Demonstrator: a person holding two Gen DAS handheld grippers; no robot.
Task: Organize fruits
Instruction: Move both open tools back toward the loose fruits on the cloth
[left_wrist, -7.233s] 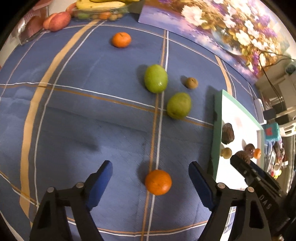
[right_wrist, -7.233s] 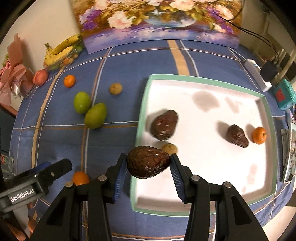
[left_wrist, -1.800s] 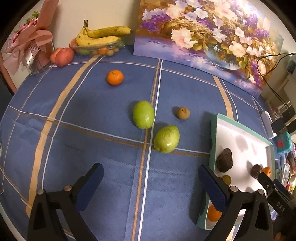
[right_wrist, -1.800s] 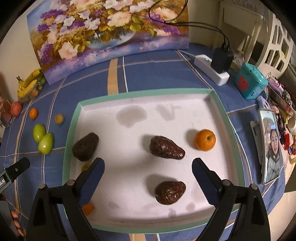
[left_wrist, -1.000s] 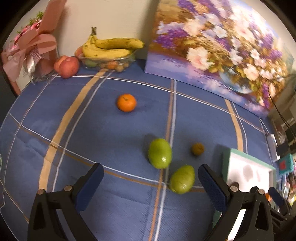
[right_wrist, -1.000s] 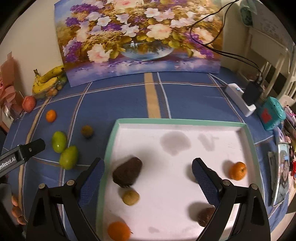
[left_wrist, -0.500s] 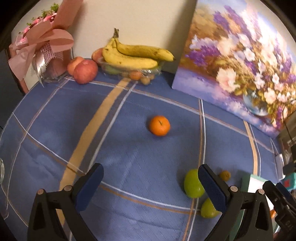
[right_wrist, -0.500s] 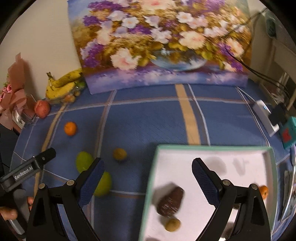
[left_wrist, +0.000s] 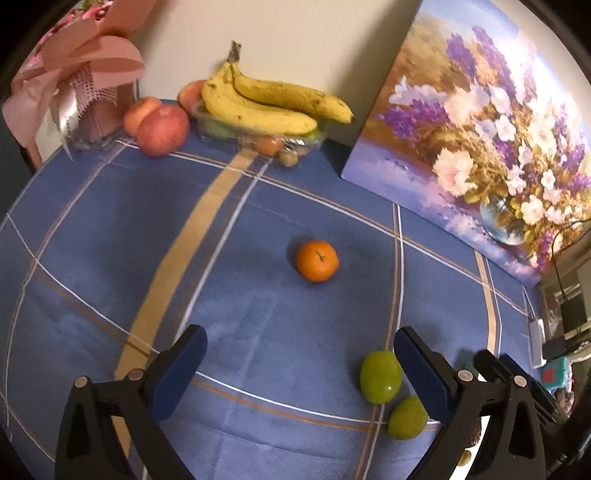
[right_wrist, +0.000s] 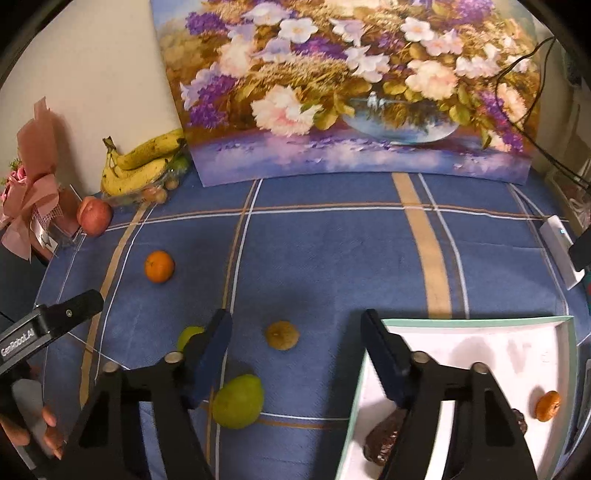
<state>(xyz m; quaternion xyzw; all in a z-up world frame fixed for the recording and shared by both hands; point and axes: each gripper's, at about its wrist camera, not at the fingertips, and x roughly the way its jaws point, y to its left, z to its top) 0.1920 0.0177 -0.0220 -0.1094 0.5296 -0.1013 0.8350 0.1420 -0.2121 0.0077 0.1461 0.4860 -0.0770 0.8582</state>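
My left gripper (left_wrist: 299, 345) hangs open over the blue cloth with nothing between its fingers. A tangerine (left_wrist: 317, 260) lies just beyond it, and two green fruits (left_wrist: 380, 371) (left_wrist: 406, 417) lie by its right finger. My right gripper (right_wrist: 295, 326) has its jaws closing. A small brown fruit (right_wrist: 282, 335) shows in the gap between them, and the pads do not touch it. One green fruit (right_wrist: 238, 400) lies below the left finger and another (right_wrist: 188, 336) is half hidden behind it. The white tray (right_wrist: 476, 321) at the right holds a dark avocado (right_wrist: 384, 439) and a tangerine (right_wrist: 547, 406).
Bananas (left_wrist: 273, 107) on a clear punnet, apples (left_wrist: 162, 129) and a pink-wrapped bouquet (left_wrist: 81, 81) stand at the back left. A flower painting (right_wrist: 351, 92) leans on the wall. A power strip (right_wrist: 561, 251) with cables lies at the right edge. A hand (right_wrist: 44, 432) holds the left gripper.
Both views have swung away from the tray toward the loose fruit at the back left. The right jaws have narrowed. The tangerine now sits nearer the left gripper.
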